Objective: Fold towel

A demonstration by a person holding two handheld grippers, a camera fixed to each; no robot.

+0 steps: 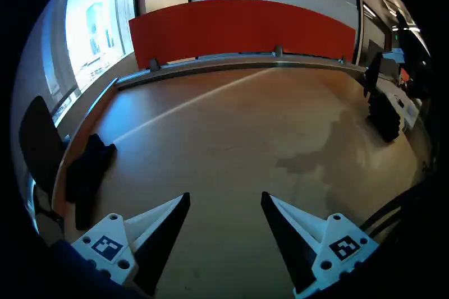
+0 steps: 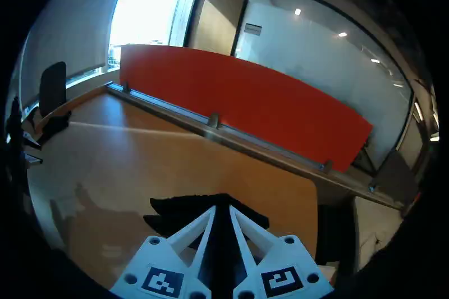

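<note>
Left gripper (image 1: 225,194): hovering over bare wood, its white fingers pointing toward the far side of the worktop.
Left jaws: standing wide apart, holding nothing, with pale wood showing between the tips.
Right gripper (image 2: 222,208): pointing down and forward at the near right part of the worktop.
Right jaws: drawn narrow, pinching dark cloth that is filling the slim gap between the two tips.
Towel (image 2: 168,209): a black, rumpled piece lying on the worktop near its right edge, spreading out to both sides of the right gripper's tips.
Worktop (image 1: 236,130): light brown wood, taking a streak of daylight across its left half and a soft grey shadow on its right half.
Dark bundle (image 1: 87,170): lying at the worktop's left edge in the left gripper view, well apart from the left gripper; what it is cannot be told.
Lumpy dark shape (image 1: 384,116): sitting at the worktop's right edge in the left gripper view, too dim to identify.
Red partition (image 1: 241,27): running along the far edge of the worktop above a metal rail.
Chair (image 1: 39,136): a dark backrest standing beyond the worktop's left side.
Window (image 1: 92,30): glaring bright behind the chair.
</note>
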